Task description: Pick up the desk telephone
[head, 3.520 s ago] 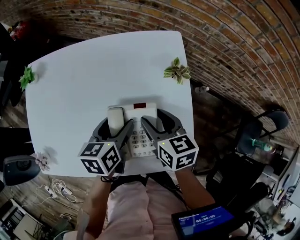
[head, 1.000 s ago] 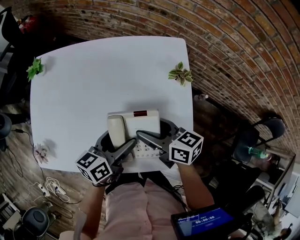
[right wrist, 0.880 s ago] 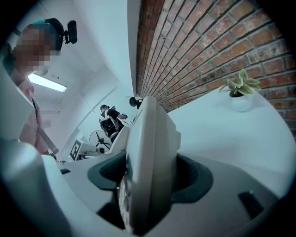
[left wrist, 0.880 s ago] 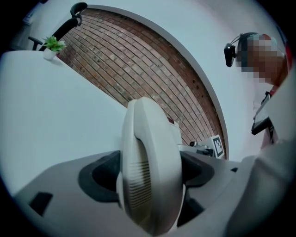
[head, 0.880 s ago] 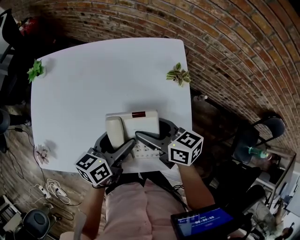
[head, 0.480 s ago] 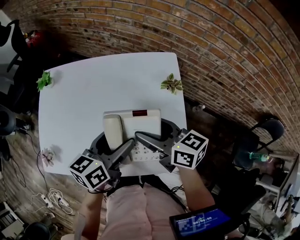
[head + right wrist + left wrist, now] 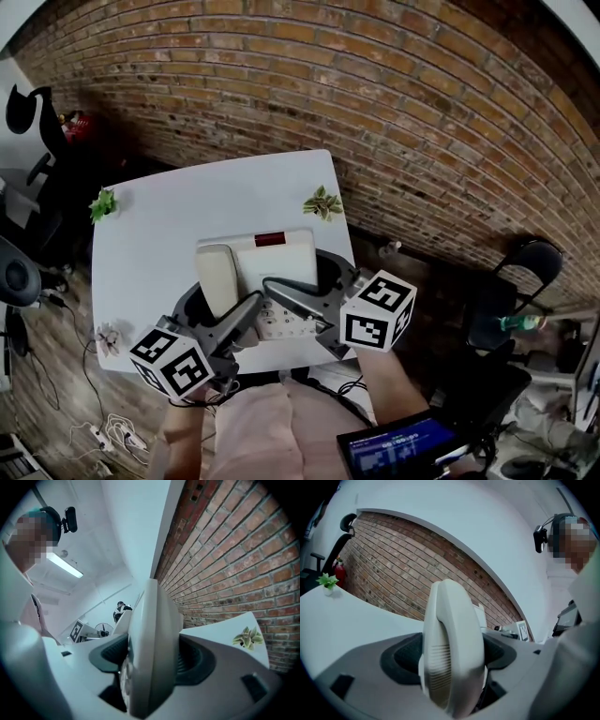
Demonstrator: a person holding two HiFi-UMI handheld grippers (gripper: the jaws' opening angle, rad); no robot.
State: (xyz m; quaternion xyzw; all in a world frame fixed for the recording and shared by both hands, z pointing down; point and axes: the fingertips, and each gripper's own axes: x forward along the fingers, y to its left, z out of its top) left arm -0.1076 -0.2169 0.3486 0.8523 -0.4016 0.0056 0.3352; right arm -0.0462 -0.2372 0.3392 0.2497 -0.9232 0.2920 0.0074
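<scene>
While the brick wall (image 7: 375, 94) loomed behind, the white surface (image 7: 169, 216) lay low in the head view. The desk telephone (image 7: 272, 267) hung over its near edge and looked raised clear of it. Both grippers carried it. The left gripper (image 7: 451, 654) was clamped wide across the handset (image 7: 216, 279) side, pads pressing in. The right gripper (image 7: 152, 658) was clamped just as wide on the keypad side of the casing. The handset sat in its cradle. A small plant (image 7: 322, 202) at the far right corner stood well apart.

By my read, the lift itself was in hand, with the grasp already made. What came next called for level, matched hands, or the handset could slide out or the base could twist.
</scene>
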